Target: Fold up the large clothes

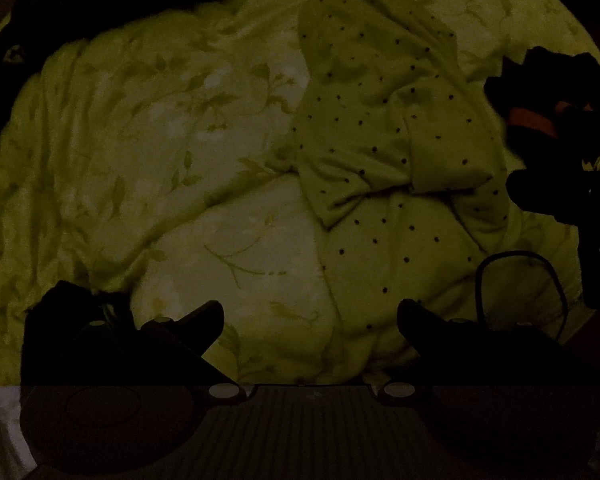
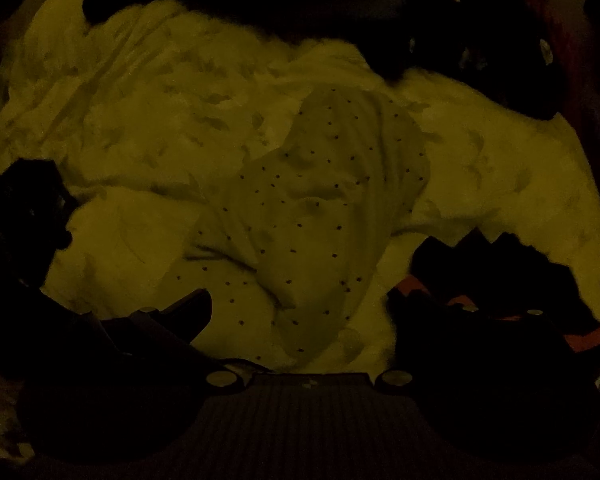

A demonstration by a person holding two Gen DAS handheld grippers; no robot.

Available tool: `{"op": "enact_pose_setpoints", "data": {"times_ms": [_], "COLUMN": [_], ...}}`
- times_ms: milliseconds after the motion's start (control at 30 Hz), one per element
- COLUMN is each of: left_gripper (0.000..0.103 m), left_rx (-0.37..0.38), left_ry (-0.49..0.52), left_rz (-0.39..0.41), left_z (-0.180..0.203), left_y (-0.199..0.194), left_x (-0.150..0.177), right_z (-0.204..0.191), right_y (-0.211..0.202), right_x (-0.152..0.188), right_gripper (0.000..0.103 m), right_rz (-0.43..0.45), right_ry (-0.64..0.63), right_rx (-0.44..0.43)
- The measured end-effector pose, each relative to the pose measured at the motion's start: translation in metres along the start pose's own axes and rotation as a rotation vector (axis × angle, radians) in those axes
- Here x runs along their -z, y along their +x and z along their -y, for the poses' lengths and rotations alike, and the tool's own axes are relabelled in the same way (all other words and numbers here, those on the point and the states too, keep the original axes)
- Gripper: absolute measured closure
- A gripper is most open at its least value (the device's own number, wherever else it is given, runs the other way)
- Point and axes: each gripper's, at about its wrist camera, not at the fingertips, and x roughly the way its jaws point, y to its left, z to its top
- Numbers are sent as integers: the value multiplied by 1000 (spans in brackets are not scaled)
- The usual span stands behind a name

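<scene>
A: Garment (image 1: 384,128) first: where does it lie?

B: On the bed, spread over a leaf-print cover (image 1: 172,128). The garment is pale with small dark dots, and both views are very dim and tinted yellow-green. In the left wrist view it sits right of centre, rumpled, with one flap folded across its middle. In the right wrist view the garment (image 2: 312,208) runs from the centre down toward the bottom edge, creased along its length.

A: And the tongs?

B: The left tongs (image 1: 310,320) stand wide apart, nothing between them. They hang over the cover, with the garment's lower edge near the right finger. The right tongs (image 2: 300,312) are spread just as wide, also holding nothing; the garment's lower part lies under the gap between them.

A: Any containers?

B: None can be made out. Dark shapes crowd the edges instead. A dark bundle with orange patches (image 2: 496,280) lies on the bed right of the garment, just behind the right finger in the right wrist view. The same bundle (image 1: 548,108) shows at the right edge of the left view. A thin dark cable (image 1: 520,264) loops over the garment's lower right part.

A: Anything else?

B: More dark cloth (image 2: 300,4) lies along the far side of the bed; it is too dark to tell what it is.
</scene>
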Motion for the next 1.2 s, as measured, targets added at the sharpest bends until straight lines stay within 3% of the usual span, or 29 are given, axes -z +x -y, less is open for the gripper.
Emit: {"op": "enact_pose_setpoints", "data": {"times_ms": [133,267,1200], "left_gripper": [0,0,0], "left_rx": [4,6,36], "left_ry": [-2,-2,-20], "left_rz": [-2,-2,-24], "left_z": [0,-1,-13], "left_y": [0,0,9], "left_x": [-2,-1,-1], "right_z": [1,-2,-8], "right_y": [0,-1,10], "right_x": [-2,-2,-8], "right_gripper": [0,0,0], "right_rz": [-35,2,-32], "right_ry": [18,-1,6], "right_rx": [38,54,30]}}
